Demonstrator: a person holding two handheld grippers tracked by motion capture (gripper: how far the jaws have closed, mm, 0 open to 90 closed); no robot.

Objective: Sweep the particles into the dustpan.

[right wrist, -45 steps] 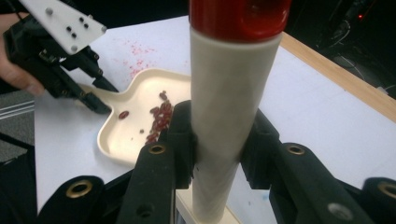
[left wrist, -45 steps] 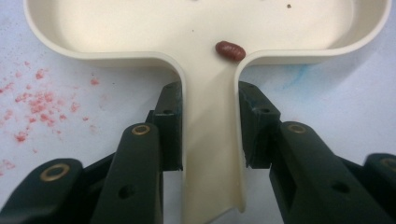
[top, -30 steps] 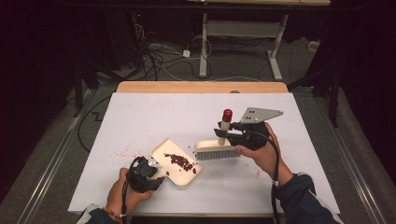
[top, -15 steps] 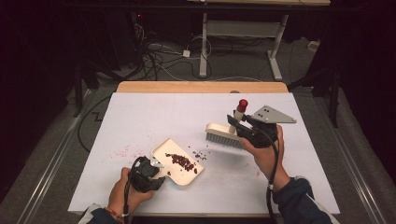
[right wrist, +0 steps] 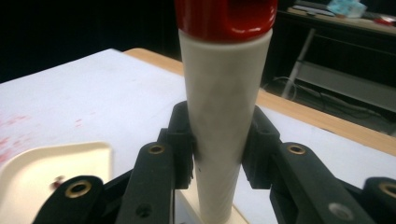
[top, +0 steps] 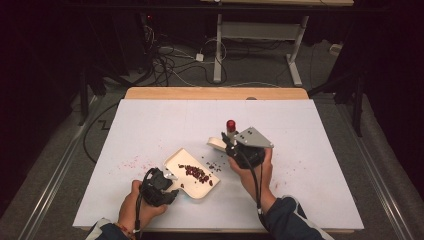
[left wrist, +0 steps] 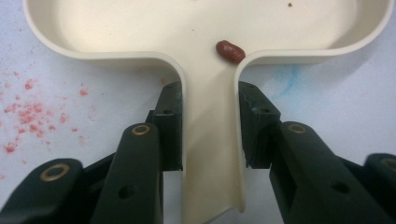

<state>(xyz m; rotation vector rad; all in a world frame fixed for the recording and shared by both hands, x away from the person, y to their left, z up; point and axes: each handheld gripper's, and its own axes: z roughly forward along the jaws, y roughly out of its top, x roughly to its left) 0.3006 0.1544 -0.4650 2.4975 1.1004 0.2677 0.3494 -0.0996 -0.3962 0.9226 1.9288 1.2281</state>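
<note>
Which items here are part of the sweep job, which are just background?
In use:
- dustpan, held by left gripper
- brush, held by right gripper
- beans in pan, loose beans on table

Lying about:
- cables on floor
- desk frame behind

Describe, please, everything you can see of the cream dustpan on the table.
The dustpan is a shallow cream tray, apparently plastic, with a raised rounded rim and a narrow channel-shaped handle. It lies flat on the white table, open edge toward the brush. The left hand-held gripper clamps its handle from both sides. A cluster of dark red beans lies inside, and one bean sits where the handle begins.
</note>
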